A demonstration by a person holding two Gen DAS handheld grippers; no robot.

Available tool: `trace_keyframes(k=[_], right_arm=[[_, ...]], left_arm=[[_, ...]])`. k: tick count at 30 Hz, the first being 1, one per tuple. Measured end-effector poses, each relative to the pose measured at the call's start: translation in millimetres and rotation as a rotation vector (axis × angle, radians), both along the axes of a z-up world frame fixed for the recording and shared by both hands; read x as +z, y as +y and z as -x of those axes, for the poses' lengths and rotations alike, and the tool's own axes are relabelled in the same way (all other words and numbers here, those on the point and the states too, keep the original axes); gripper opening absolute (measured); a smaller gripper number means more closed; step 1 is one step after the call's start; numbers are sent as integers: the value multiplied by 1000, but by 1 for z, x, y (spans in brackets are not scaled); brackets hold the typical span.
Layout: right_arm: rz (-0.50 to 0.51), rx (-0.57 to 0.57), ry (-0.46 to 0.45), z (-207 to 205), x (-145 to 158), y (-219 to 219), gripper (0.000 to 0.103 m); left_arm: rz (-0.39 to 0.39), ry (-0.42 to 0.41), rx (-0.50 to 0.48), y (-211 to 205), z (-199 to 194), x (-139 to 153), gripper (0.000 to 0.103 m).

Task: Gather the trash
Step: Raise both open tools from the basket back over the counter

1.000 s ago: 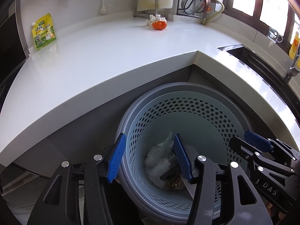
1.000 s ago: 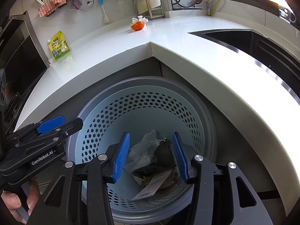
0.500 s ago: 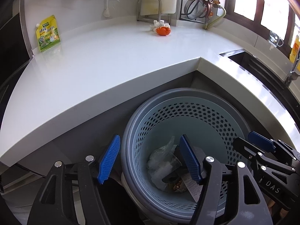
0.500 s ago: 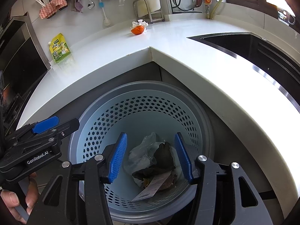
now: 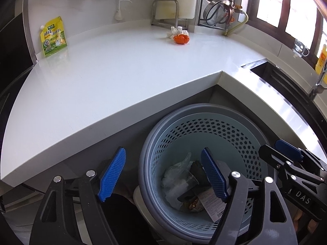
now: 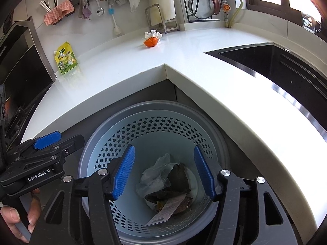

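Several scraps already down in the bin (image 6: 106,143): clear plastic (image 6: 155,175), dark wrapper (image 6: 177,175). Both tools, left tool (image 5: 163,175) and right tool (image 6: 163,173), spread apart, empty. Left on the desk (image 5: 122,77): orange piece (image 5: 181,39), crumpled tissue (image 5: 175,30), perhaps the yellow pouch (image 5: 53,36).

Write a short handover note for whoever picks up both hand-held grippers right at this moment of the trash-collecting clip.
Left hand-held gripper: open, empty, above the near rim of the bin.
Right hand-held gripper: open, empty, over the bin mouth.
Perforated bin stands on the floor in the counter's corner; inside lie a clear plastic bag, dark scraps and a paper tag.
Left to collect: the orange scrap with a crumpled tissue touching it, at the back of the counter. The yellow-green pouch leans against the wall; whether it is trash is unclear.
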State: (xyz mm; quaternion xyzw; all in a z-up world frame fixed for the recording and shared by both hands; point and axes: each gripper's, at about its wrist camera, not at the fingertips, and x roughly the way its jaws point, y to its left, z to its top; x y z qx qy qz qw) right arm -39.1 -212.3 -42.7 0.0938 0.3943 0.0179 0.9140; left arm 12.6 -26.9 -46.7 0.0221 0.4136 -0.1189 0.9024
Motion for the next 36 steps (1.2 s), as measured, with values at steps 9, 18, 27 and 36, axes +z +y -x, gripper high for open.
trace_keyframes(k=[9,18,27,36], right_arm=[[31,2,-80,-22,29,-3,66],[16,-1,-88,-76,46,-12,70],[23,54,-77,-150,61,-7,70],[23,104,-57,-231,71,-1,70]], left_arm=[[46,-65,2,9,-14,30,84],[36,-137,34,17,-62,55,91],[14,-168,65,21,-127,71,92],[23,-181,87,17,-192,84,93]])
